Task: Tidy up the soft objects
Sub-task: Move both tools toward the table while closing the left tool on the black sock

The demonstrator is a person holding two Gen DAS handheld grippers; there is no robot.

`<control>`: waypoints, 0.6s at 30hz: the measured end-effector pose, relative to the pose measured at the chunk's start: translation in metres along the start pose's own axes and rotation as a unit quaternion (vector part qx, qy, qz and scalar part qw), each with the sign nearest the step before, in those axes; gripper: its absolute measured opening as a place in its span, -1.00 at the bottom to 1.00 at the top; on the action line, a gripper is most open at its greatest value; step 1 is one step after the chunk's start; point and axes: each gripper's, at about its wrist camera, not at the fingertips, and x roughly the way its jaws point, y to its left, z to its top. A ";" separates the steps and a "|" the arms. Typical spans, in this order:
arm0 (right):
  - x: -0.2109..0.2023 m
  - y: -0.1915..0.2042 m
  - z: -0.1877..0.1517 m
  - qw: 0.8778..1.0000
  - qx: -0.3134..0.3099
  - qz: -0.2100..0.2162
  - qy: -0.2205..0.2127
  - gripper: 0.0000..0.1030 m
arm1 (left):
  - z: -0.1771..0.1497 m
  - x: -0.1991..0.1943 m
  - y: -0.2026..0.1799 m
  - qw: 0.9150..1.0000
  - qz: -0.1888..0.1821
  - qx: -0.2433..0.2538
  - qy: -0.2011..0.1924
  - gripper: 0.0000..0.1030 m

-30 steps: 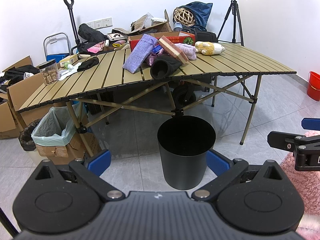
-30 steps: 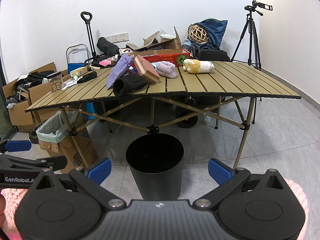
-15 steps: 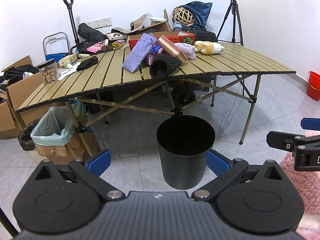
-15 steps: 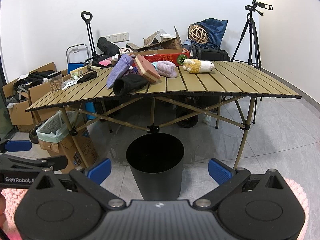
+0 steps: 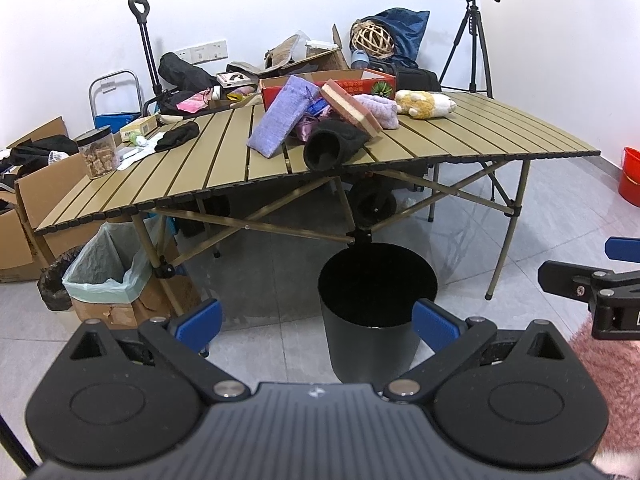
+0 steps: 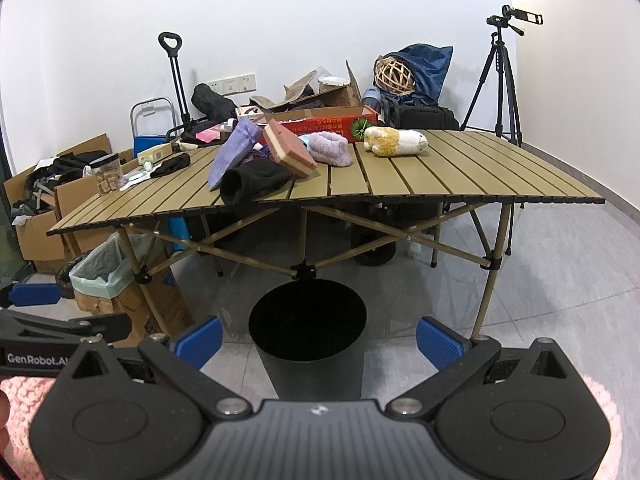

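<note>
Soft things — purple pouch (image 5: pixel 280 122), black hat (image 5: pixel 330 144), lilac slipper (image 5: pixel 380 110), plush toy (image 5: pixel 424 103) — lie on the counter (image 5: pixel 480 132) above a black bin (image 5: pixel 376 304), while left claw (image 5: pixel 316 322) and right claw (image 6: pixel 318 338) gape wide, empty.

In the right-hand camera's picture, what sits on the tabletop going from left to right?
Clear jar of snacks → black glove → purple pouch → pink sponge block → lilac fluffy sock → yellow-and-white plush toy.
</note>
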 end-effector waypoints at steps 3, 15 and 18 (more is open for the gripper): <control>0.007 -0.002 0.006 1.000 0.002 0.001 -0.006 1.00 | 0.008 0.006 0.003 1.000 0.004 -0.005 -0.002 1.00; 0.044 -0.009 0.041 0.999 0.005 0.008 -0.035 1.00 | 0.048 0.036 0.005 0.999 0.012 -0.014 -0.030 1.00; 0.054 -0.012 0.052 0.999 0.007 0.006 -0.044 1.00 | 0.058 0.047 0.005 0.999 0.013 -0.018 -0.035 1.00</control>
